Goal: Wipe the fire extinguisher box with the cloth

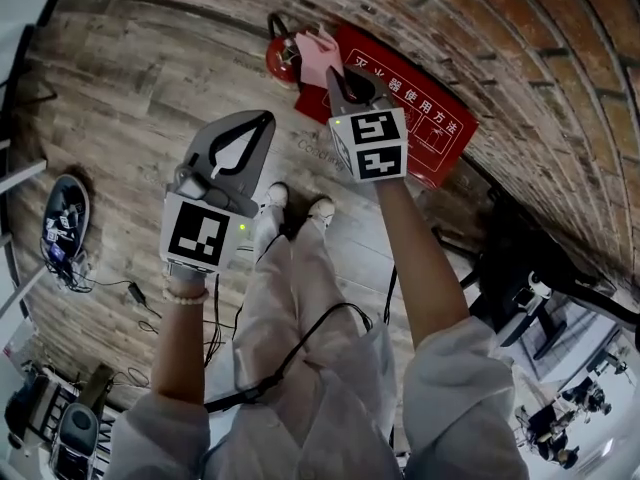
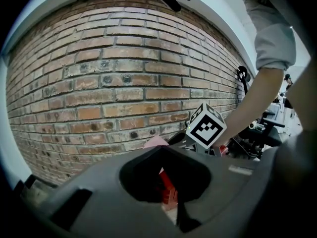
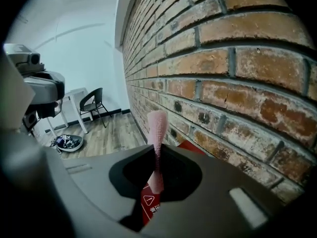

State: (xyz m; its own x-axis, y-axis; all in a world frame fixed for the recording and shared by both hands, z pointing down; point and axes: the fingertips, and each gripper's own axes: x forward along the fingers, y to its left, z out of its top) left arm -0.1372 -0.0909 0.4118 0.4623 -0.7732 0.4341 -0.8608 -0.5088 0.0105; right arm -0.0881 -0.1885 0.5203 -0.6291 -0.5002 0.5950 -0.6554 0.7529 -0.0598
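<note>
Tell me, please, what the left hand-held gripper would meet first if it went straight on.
Most likely the brick wall; the left hand-held gripper points at it, left of the cloth, though depth is unclear.

Pink cloth [image 3: 157, 128] was clamped betw. the closed jaws of the right gripper [image 1: 336, 74], a narrow folded strip standing upright past the tips w/ a short end hanging below them. Fire extinguisher box [image 1: 432, 128] was red w/ white print & a warning triangle, lying just below & beyond those jaws, and ahead & to the right of the left gripper [image 1: 263, 120], whose jaws were closed on nothing. Cloth sat over the box's near end; contact couldn't be told.
</note>
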